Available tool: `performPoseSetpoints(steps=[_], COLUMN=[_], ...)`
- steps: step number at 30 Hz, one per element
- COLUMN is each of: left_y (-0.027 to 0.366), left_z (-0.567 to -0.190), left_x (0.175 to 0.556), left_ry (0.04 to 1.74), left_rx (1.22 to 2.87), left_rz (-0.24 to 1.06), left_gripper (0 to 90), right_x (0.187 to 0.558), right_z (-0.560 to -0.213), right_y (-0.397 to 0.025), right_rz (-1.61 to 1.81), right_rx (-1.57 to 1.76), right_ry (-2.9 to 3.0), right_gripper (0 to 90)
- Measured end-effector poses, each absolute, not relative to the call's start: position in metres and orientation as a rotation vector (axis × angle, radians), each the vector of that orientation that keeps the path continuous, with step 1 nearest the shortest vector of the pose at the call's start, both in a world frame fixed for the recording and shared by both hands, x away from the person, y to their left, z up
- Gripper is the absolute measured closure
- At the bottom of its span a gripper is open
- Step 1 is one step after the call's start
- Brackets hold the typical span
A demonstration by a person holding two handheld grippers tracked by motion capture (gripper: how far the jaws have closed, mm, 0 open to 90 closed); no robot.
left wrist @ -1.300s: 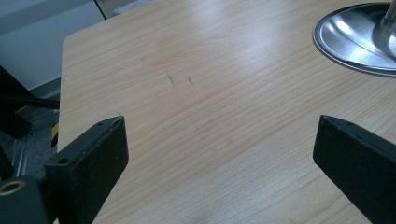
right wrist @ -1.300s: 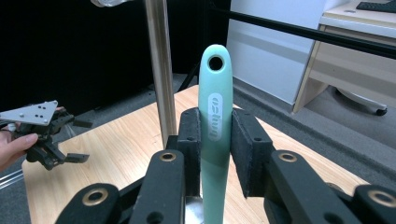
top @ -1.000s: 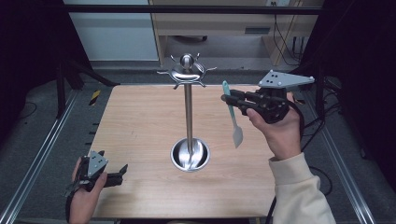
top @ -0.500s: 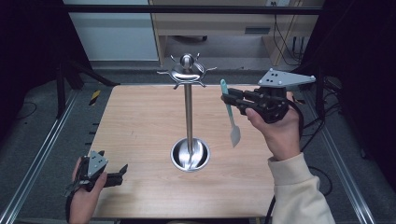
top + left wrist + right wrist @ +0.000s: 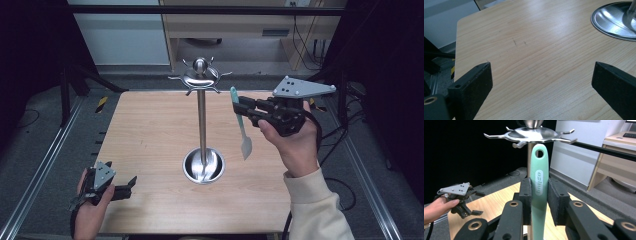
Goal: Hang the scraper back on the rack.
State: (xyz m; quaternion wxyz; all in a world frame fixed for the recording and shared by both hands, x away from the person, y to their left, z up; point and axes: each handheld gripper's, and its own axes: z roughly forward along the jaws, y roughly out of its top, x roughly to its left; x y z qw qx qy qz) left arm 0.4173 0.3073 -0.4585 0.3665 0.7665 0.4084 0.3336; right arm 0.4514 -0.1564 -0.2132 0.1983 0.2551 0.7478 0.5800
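My right gripper (image 5: 539, 202) is clamped on the mint spatula (image 5: 539, 182), its hanging hole just below the stand (image 5: 201, 125)'s hooks. I judge a slight tilt could knock a prong. My left gripper (image 5: 122, 184), jaws apart, idles near the stand's base.

One marking is legible: raised lettering inside an oval badge on the handle of the green spatula (image 5: 539, 192), seen in the right gripper view. It runs lengthwise along the handle and appears to read "ozlum", though the exact letters cannot be confirmed. No other text, number or sign can be read.
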Motion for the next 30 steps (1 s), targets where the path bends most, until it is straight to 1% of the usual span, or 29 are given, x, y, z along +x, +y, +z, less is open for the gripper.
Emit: performPoseSetpoints(steps=[11,30], left_y=[0.307,0.305], left_z=[-0.459,-0.459], left_x=[0.417,0.418], left_ry=[1.046,1.032], left_rx=[1.972,1.983], left_rz=[0.855,0.844], left_gripper=[2.9,2.8], right_x=[0.443,0.444], right_z=[-0.211,-0.209], right_y=[-0.148,-0.138], right_rz=[1.635,1.623], right_rx=[0.686,0.674], right_ry=[2.094,2.112], right_gripper=[74.3,74.2])
